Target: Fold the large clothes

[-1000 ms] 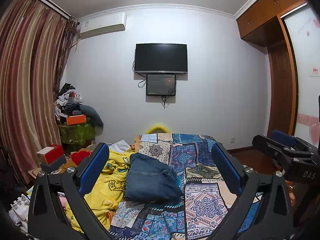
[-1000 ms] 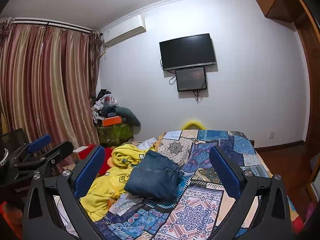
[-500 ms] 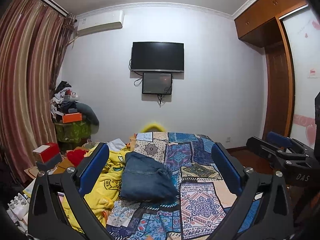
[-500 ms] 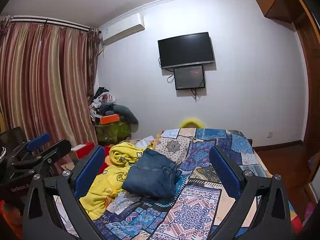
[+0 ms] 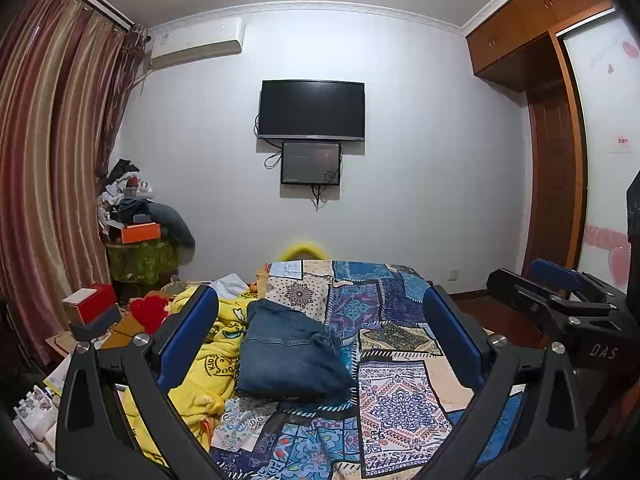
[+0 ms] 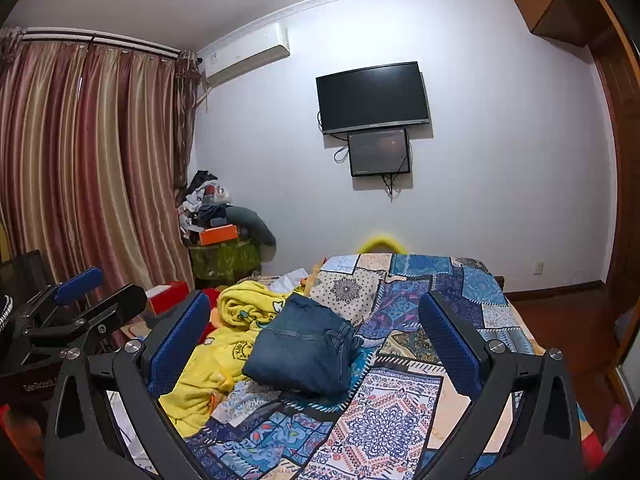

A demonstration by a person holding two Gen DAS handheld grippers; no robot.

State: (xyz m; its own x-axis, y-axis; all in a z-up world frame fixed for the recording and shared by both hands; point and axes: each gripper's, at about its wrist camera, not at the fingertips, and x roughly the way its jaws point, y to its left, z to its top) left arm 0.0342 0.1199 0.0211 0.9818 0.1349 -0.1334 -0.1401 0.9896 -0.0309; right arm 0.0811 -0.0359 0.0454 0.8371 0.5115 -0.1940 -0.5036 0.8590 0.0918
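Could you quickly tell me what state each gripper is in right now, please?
Left gripper: open, holding nothing, raised above the bed.
Right gripper: open, holding nothing, also above the bed.

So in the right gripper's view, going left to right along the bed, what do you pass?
Red box → yellow blanket → folded jeans → patchwork bedspread.

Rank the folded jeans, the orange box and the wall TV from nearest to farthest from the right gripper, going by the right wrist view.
From the right gripper, whose jaws stand open:
1. Folded jeans, lying on the patchwork bedspread just ahead, slightly left.
2. Orange box, on the cluttered pile in the far left corner.
3. Wall TV, mounted high on the back wall, right of centre.
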